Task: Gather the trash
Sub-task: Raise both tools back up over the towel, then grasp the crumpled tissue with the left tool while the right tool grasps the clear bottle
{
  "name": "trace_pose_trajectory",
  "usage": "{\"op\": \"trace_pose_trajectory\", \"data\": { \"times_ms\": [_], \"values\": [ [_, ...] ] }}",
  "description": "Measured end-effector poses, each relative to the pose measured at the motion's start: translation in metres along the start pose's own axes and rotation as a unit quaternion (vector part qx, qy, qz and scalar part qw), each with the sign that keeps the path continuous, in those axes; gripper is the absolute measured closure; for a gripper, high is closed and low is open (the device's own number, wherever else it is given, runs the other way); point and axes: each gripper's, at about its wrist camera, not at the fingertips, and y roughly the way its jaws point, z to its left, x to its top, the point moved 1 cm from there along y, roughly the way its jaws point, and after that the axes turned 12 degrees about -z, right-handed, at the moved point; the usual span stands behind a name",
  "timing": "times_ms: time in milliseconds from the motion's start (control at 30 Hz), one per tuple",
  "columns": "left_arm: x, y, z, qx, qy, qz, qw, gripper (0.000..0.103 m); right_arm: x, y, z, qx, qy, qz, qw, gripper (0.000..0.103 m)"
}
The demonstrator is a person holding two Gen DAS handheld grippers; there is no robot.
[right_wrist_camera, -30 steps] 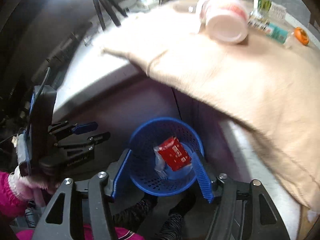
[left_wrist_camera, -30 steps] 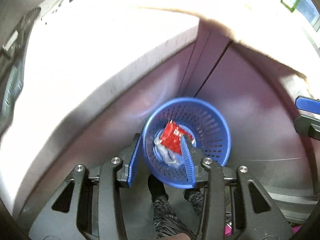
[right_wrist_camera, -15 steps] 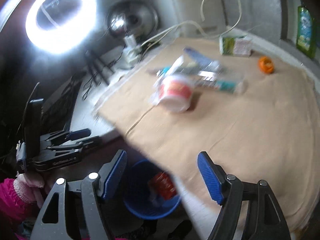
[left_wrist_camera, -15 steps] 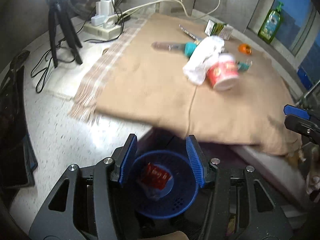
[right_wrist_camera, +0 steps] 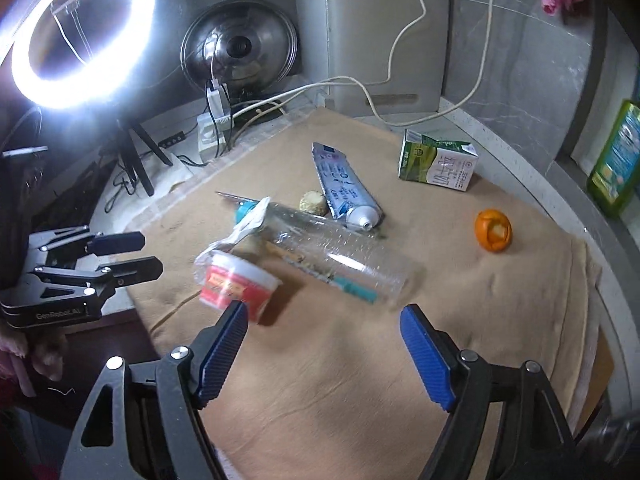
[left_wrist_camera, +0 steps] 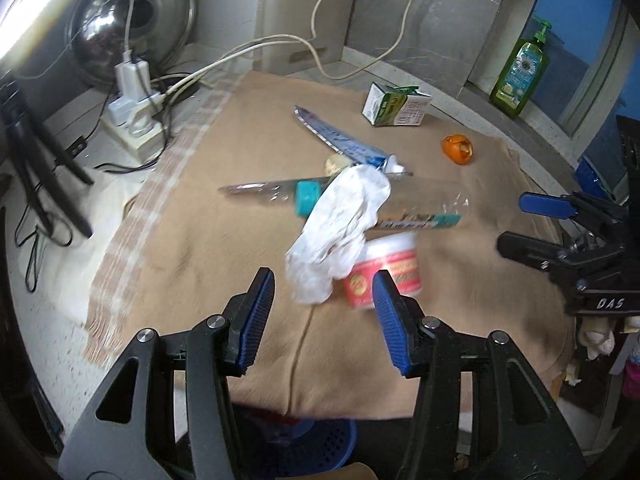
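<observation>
Seven trash items lie on the cloth-covered desk (right_wrist_camera: pixel 360 380), largest first: clear bottle (right_wrist_camera: pixel 340 252), toothpaste tube (right_wrist_camera: pixel 344 188), carton (right_wrist_camera: pixel 438 166), cup (right_wrist_camera: pixel 236 282), crumpled tissue (left_wrist_camera: pixel 340 224), orange peel (right_wrist_camera: pixel 493 230); both tongs, left (left_wrist_camera: pixel 322 318) and right (right_wrist_camera: pixel 324 356), gape empty, best closing squarely across the cup's rim.

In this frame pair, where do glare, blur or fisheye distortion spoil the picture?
Right wrist view: the white ring light blows out the upper left corner; the red-and-white plastic cup looks slightly smeared. Left wrist view: a bright streak burns the top left edge; the crumpled white tissue is soft. Both views bend at the edges.
</observation>
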Motion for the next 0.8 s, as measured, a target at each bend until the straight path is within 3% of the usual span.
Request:
{"op": "trace_pose_trajectory", "data": {
  "times_ms": [367, 667, 800],
  "values": [
    [0.026, 0.056, -0.013, -0.019, -0.008, 0.051, 0.9985, 0.051, 0.012, 0.061, -0.004, 0.017, -0.055, 0.061, 0.996, 0.020],
    [0.027, 0.086, 0.006, 0.006, -0.034, 0.092, 0.9952, 0.052, 0.016, 0.089, -0.008, 0.011, -0.098, 0.081, 0.992, 0.017],
    [0.024, 0.088, 0.018, 0.012, -0.047, 0.097, 0.9941, 0.080, 0.019, 0.098, -0.003, 0.018, -0.123, 0.089, 0.988, 0.017]
  ]
}}
